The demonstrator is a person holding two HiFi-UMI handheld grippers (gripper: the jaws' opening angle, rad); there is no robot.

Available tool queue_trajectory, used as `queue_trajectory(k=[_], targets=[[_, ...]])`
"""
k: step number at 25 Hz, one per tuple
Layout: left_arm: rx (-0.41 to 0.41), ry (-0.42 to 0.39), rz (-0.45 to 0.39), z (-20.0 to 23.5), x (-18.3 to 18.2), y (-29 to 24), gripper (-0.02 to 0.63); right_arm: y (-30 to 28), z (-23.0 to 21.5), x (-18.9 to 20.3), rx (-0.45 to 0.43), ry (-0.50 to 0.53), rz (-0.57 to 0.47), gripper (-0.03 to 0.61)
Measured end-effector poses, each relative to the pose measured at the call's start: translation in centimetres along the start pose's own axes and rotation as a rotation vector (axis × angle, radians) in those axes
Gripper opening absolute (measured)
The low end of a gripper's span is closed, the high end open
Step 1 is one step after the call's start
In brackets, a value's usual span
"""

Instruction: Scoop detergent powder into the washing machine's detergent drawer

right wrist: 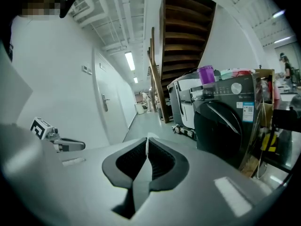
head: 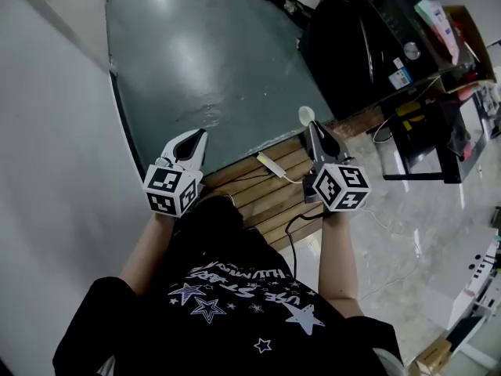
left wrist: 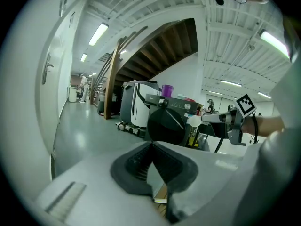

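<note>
At 1 o'clock: washing machine [head: 356,53] | right gripper [head: 312,128] clenches white scoop [head: 306,116] | left gripper [head: 196,139] closed, empty | risk: thin handle twists, spilling powder

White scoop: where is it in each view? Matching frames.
Head view: white scoop at centre, at the right gripper's tip.
Left gripper view: right of centre, before the washing machine.
Right gripper view: edge-on between the fingers, centre.
Shared landmark: washing machine, upper right, centre, right respectively.

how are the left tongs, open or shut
Shut: the left tongs meet at their tips, with nothing held between them.
</note>
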State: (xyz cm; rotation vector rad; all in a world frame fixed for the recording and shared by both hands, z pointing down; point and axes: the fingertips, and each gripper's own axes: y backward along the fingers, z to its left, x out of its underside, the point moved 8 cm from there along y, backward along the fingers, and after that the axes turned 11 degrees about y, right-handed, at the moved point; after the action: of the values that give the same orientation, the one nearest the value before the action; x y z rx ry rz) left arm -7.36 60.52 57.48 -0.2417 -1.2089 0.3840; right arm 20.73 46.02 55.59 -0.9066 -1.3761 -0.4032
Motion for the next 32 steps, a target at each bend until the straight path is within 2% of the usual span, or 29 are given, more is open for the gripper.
queue_trajectory(k=[4, 7, 13, 18, 24, 32], targets=[[0.054, -0.040, 0.018, 2.6, -5.7, -1.1, 0.001, -2.4, 0.2, -5.8, 0.040, -0.003, -0.012, 0.037], [0.073, -0.043, 0.003, 3.5, -8.4, -1.9, 0.000, -3.1, -0.1, -8.0, 0.072, 0.000, -0.007, 0.037], [0.096, 0.008, -0.002, 4.6, -10.3, -5.1, 0.000, -5.1, -2.1, -10.1, 0.104, 0.012, -0.006, 0.037], [0.115, 0.008, 0.015, 6.0, -12.1, -8.9, 0.000, -8.3, -4.7, -11.1, 0.131, -0.008, -0.014, 0.037], [0.135, 0.012, 0.069, 7.2, -16.4, -17.1, 0.001, -14.7, -12.5, -13.7, 0.194, -0.065, -0.023, 0.037], [0.241, -0.091, 0.094, 5.3, -30.3, -33.6, 0.000, -19.6, -25.4, -22.3, 0.306, -0.062, -0.030, 0.037]])
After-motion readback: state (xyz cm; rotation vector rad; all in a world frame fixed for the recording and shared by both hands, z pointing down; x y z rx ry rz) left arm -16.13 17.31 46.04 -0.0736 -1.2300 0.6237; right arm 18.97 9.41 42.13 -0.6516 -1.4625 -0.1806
